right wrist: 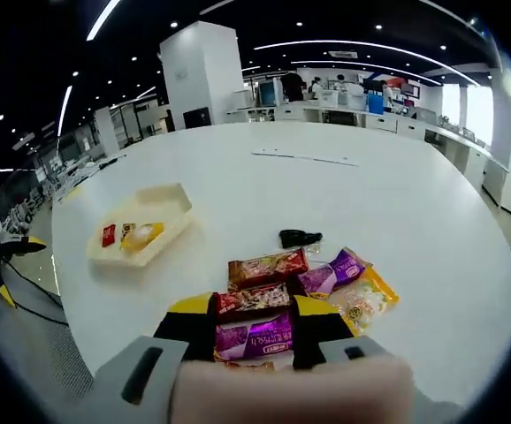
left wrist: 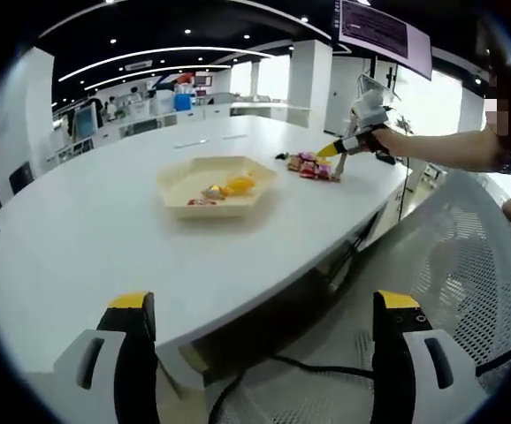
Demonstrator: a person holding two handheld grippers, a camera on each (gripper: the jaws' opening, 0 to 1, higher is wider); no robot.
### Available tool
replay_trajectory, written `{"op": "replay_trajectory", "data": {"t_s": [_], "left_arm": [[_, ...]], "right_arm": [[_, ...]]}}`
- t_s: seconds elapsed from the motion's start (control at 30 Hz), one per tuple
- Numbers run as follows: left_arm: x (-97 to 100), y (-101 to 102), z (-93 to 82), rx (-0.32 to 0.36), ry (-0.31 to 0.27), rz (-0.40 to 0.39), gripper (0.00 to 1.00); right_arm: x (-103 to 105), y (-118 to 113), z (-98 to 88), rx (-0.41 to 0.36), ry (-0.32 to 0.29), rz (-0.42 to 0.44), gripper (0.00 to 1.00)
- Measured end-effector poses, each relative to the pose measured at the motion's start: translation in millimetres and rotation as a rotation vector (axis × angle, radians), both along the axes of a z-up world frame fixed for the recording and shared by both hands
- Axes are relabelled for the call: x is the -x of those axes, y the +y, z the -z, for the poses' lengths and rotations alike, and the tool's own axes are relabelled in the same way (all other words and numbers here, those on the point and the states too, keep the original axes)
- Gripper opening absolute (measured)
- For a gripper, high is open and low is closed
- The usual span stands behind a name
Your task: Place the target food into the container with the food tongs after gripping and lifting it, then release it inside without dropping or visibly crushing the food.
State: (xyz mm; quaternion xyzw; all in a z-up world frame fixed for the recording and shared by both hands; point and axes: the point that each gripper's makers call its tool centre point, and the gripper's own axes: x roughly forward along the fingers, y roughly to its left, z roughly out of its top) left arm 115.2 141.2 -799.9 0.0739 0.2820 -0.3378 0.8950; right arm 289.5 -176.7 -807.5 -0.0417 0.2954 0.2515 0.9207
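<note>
Snack packets (right wrist: 301,287) lie in a loose pile on the white counter (right wrist: 397,203), directly ahead of the right hand-held gripper (right wrist: 253,329). Its yellow-tipped jaws stand moderately apart, with a purple packet (right wrist: 254,337) and a red packet (right wrist: 254,300) lying between them; whether the jaws press on either packet cannot be told. A small black object (right wrist: 299,238) rests on the counter just beyond the pile. Well apart to the left sits the beige tray (right wrist: 169,205), holding a yellow item (right wrist: 142,233) and a small red item (right wrist: 109,235).

In the left gripper view, the left hand-held gripper (left wrist: 264,353) hangs off the counter's near edge with its jaws wide apart and nothing between them. Below it are a white mesh chair (left wrist: 450,265) and dark cables (left wrist: 282,371). Across the counter, the right hand-held gripper is held by an outstretched arm (left wrist: 441,146) over the pile, with the tray near the counter's middle. Office desks fill the background.
</note>
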Motion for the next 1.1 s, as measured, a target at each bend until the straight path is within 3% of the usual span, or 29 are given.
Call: {"op": "replay_trajectory", "data": {"t_s": [0.13, 0.4, 0.5, 0.57, 0.8, 1.1], "left_arm": [[0.1, 0.3, 0.5, -0.001, 0.002, -0.001, 1.0], [0.1, 0.8, 0.8, -0.001, 0.006, -0.005, 1.0], [-0.6, 1.2, 0.9, -0.001, 0.006, -0.007, 1.0], [-0.3, 1.1, 1.2, -0.002, 0.007, -0.006, 0.99], [0.8, 0.7, 1.7, -0.001, 0.012, -0.001, 0.99], [0.7, 1.2, 1.9, -0.002, 0.012, -0.005, 0.99]], "right_arm": [[0.1, 3.0, 4.1, 0.052, -0.038, -0.018, 0.32], [-1.9, 6.1, 8.5, 0.084, -0.044, -0.032, 0.32], [0.8, 10.5, 9.6, 0.174, -0.09, -0.079, 0.31], [3.9, 17.6, 10.3, 0.141, -0.074, -0.075, 0.3], [0.8, 13.6, 9.1, 0.16, -0.075, -0.054, 0.2], [-0.8, 8.4, 7.0, 0.126, -0.065, -0.027, 0.17]]}}
